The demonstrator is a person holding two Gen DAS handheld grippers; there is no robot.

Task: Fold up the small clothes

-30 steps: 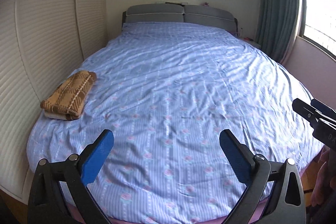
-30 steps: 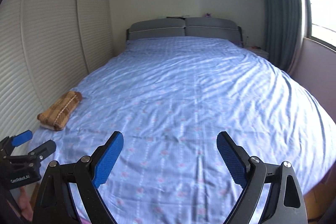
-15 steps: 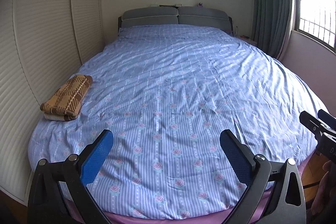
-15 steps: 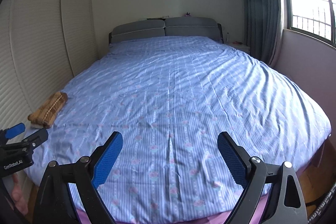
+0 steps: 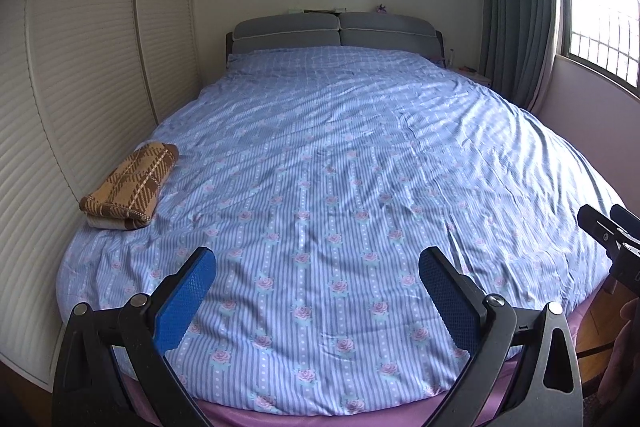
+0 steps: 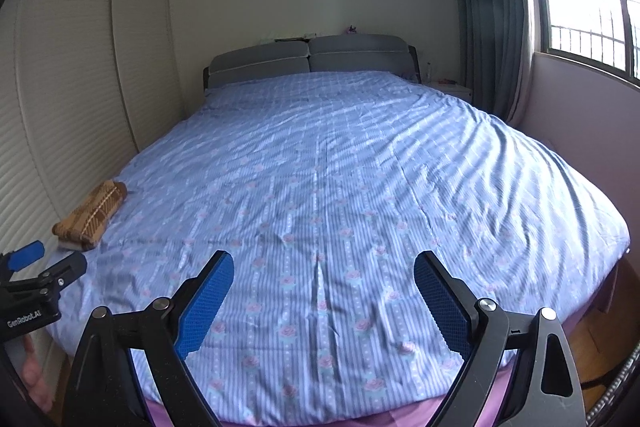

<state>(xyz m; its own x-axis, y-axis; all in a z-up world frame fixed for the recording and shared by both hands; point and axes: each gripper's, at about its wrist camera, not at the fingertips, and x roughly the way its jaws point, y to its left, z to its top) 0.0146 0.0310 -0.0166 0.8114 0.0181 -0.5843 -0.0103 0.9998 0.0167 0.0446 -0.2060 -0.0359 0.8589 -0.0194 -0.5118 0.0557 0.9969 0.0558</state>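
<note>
Since nothing is held, left gripper [image 5: 316, 291]: jaws spread wide, empty, above the foot of the bedspread [image 5: 340, 187]; folded brown plaid garment [image 5: 130, 187] parked at the left edge, apparently finished. Right view: right gripper [image 6: 324, 295] likewise agape, empty; garment far left.

Bed [image 5: 360, 155]: in front of you, covered edge to edge by one sheet.
Sheet [image 6: 340, 187]: blue, striped, with pink rose print; you see wrinkles across it, strongest toward the right edge. A purple layer shows under its near edge.
Headboard [image 5: 336, 31]: grey, two padded sections, at the far edge.
Folded garment [image 5: 130, 187]: brown plaid, lying flat on your sheet close to the left edge, nearer the near-left corner than the headboard; a pale layer shows beneath it.
</note>
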